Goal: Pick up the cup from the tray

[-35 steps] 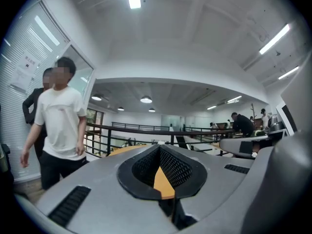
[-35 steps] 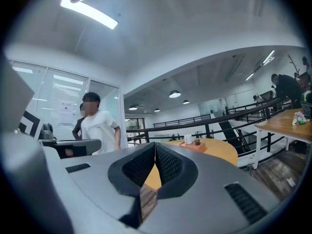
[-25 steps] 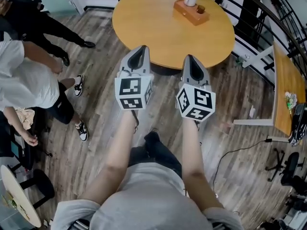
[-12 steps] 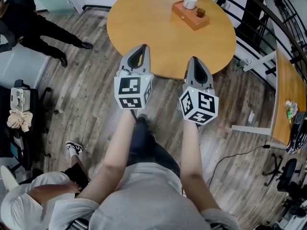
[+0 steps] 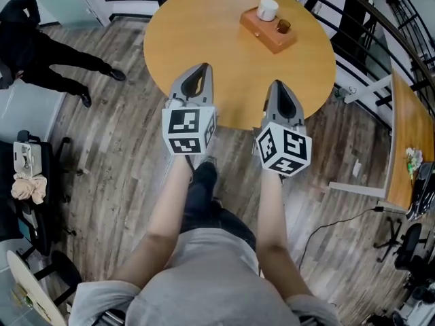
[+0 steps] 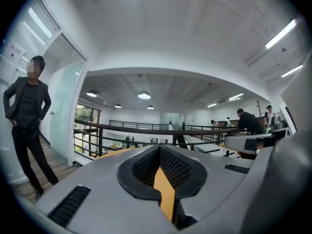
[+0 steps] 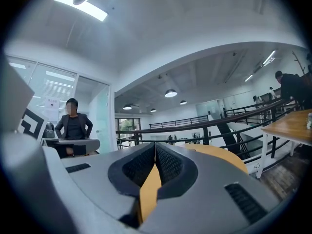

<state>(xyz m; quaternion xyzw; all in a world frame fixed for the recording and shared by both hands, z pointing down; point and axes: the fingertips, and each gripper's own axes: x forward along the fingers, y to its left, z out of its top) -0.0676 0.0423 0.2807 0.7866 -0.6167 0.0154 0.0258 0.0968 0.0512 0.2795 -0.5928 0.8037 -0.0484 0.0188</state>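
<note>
The left gripper (image 5: 201, 68) has its jaws closed tip to tip with nothing between them; only the hollow behind the ribbed black pads is left, as the left gripper view shows. The right gripper (image 5: 278, 85) is pressed together the same way and is also empty. Both point level, side by side, their tips just over the near edge of the round table (image 5: 204, 26). Each carries a marker cube (image 5: 188, 130) with black-and-white square patterns and no readable words.

The cup (image 5: 267, 9), white, stands on the wooden tray (image 5: 265, 32) on the far side of the round table, well apart from both grippers. A smaller brown cup (image 5: 283, 26) stands on the same tray, just beside the white one.

To the left of the round table, on the plank floor, stands a person in dark clothes (image 5: 37, 49). Behind the table runs a dark railing (image 5: 353, 9). In the right gripper view a paper sheet (image 7: 52, 103) hangs on a glass wall, its print too small to read.
</note>
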